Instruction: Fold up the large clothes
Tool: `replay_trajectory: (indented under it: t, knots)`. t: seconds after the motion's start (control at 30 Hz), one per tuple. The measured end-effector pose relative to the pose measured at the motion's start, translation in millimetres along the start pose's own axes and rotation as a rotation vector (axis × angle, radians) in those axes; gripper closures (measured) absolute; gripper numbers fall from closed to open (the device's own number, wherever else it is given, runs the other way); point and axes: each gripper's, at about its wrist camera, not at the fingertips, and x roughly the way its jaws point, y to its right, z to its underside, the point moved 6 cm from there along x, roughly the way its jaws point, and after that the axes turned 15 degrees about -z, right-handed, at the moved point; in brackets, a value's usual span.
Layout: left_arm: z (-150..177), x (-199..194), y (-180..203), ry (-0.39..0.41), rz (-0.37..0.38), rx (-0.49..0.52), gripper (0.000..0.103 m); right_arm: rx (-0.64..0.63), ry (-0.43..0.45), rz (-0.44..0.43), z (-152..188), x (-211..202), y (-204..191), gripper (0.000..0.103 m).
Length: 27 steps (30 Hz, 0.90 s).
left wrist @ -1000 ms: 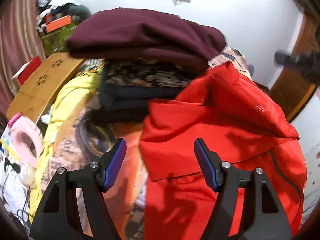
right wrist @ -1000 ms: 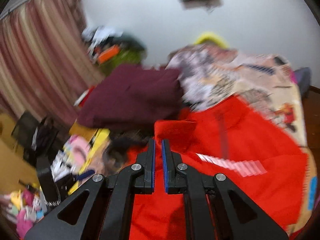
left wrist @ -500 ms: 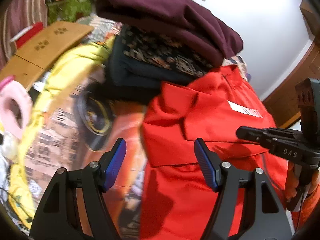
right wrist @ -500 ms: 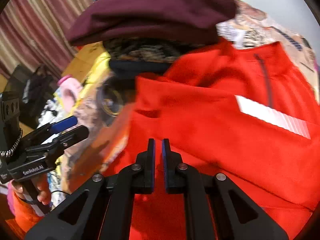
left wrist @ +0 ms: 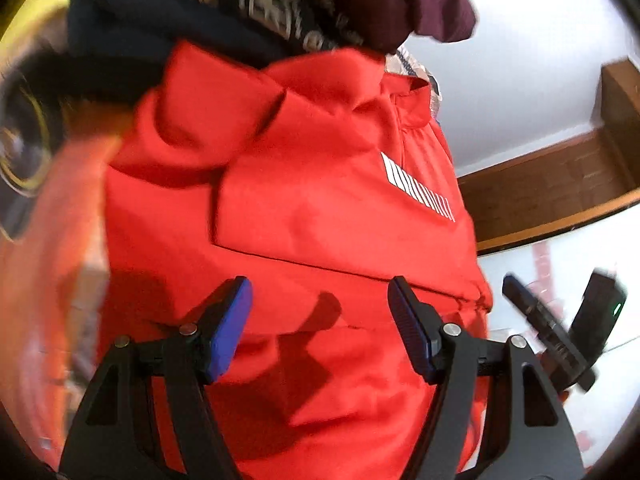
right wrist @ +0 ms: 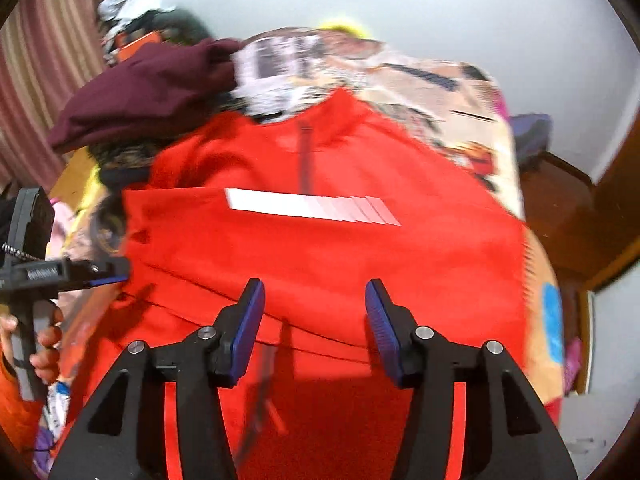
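Observation:
A large red jacket (left wrist: 320, 208) (right wrist: 320, 252) with a white striped mark (right wrist: 312, 208) and a dark zip lies partly folded on a patterned bedspread (right wrist: 452, 92). My left gripper (left wrist: 320, 328) hovers open over the jacket's lower fold, nothing between its blue pads. My right gripper (right wrist: 314, 320) also points down at the jacket; its jaws are opening and only fabric lies below them, none pinched. The left gripper (right wrist: 108, 278) shows at the jacket's left edge in the right wrist view. Blurred at the right edge of the left wrist view is the right gripper (left wrist: 532, 312).
A stack of folded clothes, a maroon one (right wrist: 148, 88) on top of dark patterned ones (left wrist: 224, 12), sits just beyond the jacket's left shoulder. A wooden door (left wrist: 552, 192) and white wall stand behind. Striped curtains (right wrist: 44, 80) hang at the left. A hand (right wrist: 44, 344) in an orange sleeve holds the left gripper.
Both grippers have dropped closer to the red jacket and tilted down. The right gripper's jaws, shut before, now stand apart. The left gripper's jaws stay as wide as before.

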Motion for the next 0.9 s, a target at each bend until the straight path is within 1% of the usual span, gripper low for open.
replay_trajectory:
  t: [0.07,0.17,0.2,0.3,0.37,0.4,0.43,0.47,0.5,0.53,0.57,0.6,0.7,0.77,0.8,0.87,0.9]
  knots:
    - [-2.1,17.1,-5.2,-0.039,-0.003,-0.072,0.034,0.028,0.013,0.025,5.8,-8.8,17.0,0.055]
    - [-9.3,25.4,-9.5,-0.028,0.009,-0.151,0.036,0.073,0.035,0.043,15.2,-21.1,39.8,0.055]
    - [-14.1,26.8,-8.4,-0.012,-0.005,-0.161,0.037,0.086,0.044,0.043,17.6,-24.8,46.2,0.055]
    - [-21.4,34.5,-2.4,0.009,-0.065,-0.141,0.044,0.145,0.063,0.041,24.8,-32.5,67.0,0.055]
    - [-24.6,37.4,5.0,0.037,-0.131,-0.102,0.049,0.185,0.077,0.040,28.5,-36.9,78.1,0.055]
    - [-25.4,37.4,7.9,0.053,-0.172,-0.078,0.058,0.208,0.086,0.037,29.7,-38.7,83.6,0.055]
    - [-26.2,37.2,11.5,0.076,-0.227,-0.045,0.065,0.225,0.093,0.034,31.3,-40.2,87.4,0.055]
    - [-26.3,35.1,16.8,0.104,-0.265,-0.017,0.067,0.245,0.103,0.029,33.3,-42.6,92.2,0.055]
    - [-27.0,34.1,18.7,0.118,-0.281,-0.006,0.078,0.267,0.113,0.022,34.4,-44.7,96.0,0.055]
    - [-27.6,31.2,23.3,0.145,-0.310,0.017,0.092,0.284,0.120,0.019,36.9,-46.8,98.2,0.055]
    - [-27.5,27.0,28.5,0.168,-0.337,0.042,0.098,0.298,0.127,0.013,38.6,-48.8,101.1,0.055]
    - [-27.2,20.9,35.0,0.200,-0.361,0.068,0.101,0.307,0.131,0.011,40.2,-50.3,103.2,0.055]
    - [-26.6,-0.1,48.8,0.287,-0.416,0.145,0.101,0.319,0.138,0.030,45.3,-55.5,108.3,0.055]
    - [-23.0,-24.7,68.4,0.381,-0.451,0.230,0.101,0.317,0.137,0.037,46.3,-57.5,110.9,0.055]
    - [-22.0,-33.7,73.8,0.415,-0.461,0.254,0.101,0.318,0.139,0.041,46.8,-59.0,111.7,0.055]
    - [-17.6,-63.6,89.3,0.520,-0.488,0.315,0.101,0.321,0.142,0.045,46.2,-60.1,113.6,0.055]
    - [-15.9,-75.4,88.5,0.548,-0.497,0.329,0.101,0.321,0.143,0.045,45.3,-60.6,114.7,0.055]
